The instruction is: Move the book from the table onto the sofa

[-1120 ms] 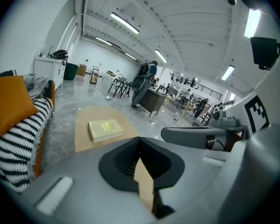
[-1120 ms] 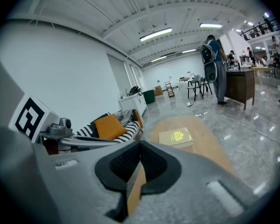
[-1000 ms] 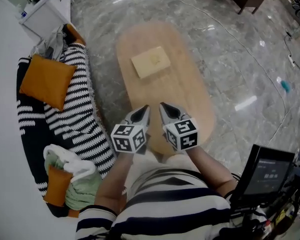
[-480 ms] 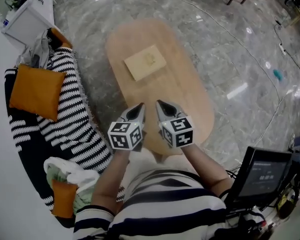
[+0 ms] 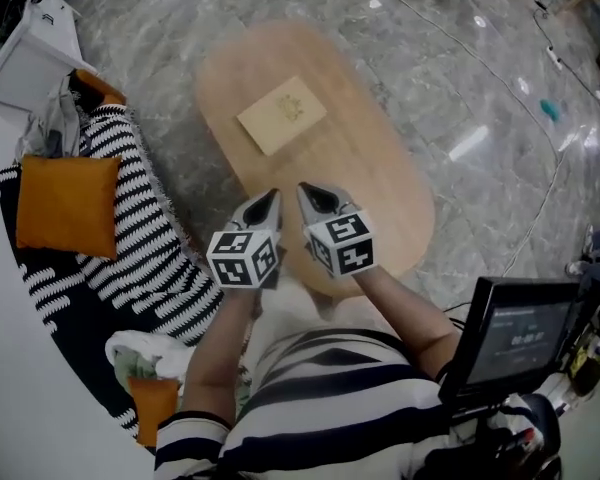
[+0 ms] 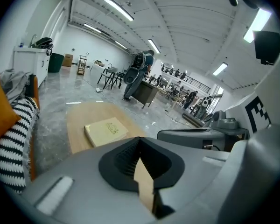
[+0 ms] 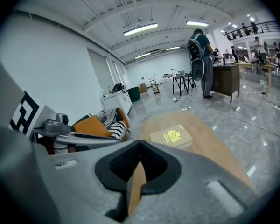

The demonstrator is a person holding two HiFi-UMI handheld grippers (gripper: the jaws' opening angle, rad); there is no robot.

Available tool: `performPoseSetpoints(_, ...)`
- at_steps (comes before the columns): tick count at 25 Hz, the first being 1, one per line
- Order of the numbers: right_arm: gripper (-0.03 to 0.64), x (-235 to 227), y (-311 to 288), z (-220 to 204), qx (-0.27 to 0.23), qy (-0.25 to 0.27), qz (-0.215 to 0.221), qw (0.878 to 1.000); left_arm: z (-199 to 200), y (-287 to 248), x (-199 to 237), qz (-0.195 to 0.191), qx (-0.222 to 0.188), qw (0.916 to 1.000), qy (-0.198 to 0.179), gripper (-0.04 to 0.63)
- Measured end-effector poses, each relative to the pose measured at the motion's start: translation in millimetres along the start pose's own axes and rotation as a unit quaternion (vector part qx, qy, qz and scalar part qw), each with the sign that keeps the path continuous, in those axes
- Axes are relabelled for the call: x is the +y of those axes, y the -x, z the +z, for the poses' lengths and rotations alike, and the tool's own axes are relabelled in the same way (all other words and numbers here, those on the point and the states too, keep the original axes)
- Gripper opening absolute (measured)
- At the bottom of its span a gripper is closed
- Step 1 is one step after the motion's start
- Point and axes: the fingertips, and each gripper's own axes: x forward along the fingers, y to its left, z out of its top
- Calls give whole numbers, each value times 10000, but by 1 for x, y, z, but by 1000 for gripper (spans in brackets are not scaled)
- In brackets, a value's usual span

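**A:** Marble floor, wooden counter [image 5: 380, 198]. Where is the book [image 5: 282, 115]?

**B:** It lies flat on the counter's far half, well apart from both tools. Nothing is done yet.

**A:** And the grippers?

**B:** Both are closed and empty. The left hand-held gripper [image 5: 271, 196] and the right hand-held gripper [image 5: 305, 189] hover over the near end. Reaching, grasping and carrying to the striped sofa [image 5: 150, 238] all remain.
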Motion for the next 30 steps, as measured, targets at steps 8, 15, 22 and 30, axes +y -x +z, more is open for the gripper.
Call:
performPoseSetpoints(8,-2,0,-29,13,96,93,-49,9999,17,-14,28,72,14,10000,33,2)
performPoseSetpoints(15,-2,-2,-53,15,195,78,-64,9998,17,-30,46,18,171,9998,27,2)
performPoseSetpoints(22,-2,-13,-74,11,267,-40,-203,9994,9,-45,60,-72,360,9993,85,2)
performPoseSetpoints(30,-2,-22,-105,7,440,-98,-308,9985,9,-63,85,-79,470,9987,186,2)
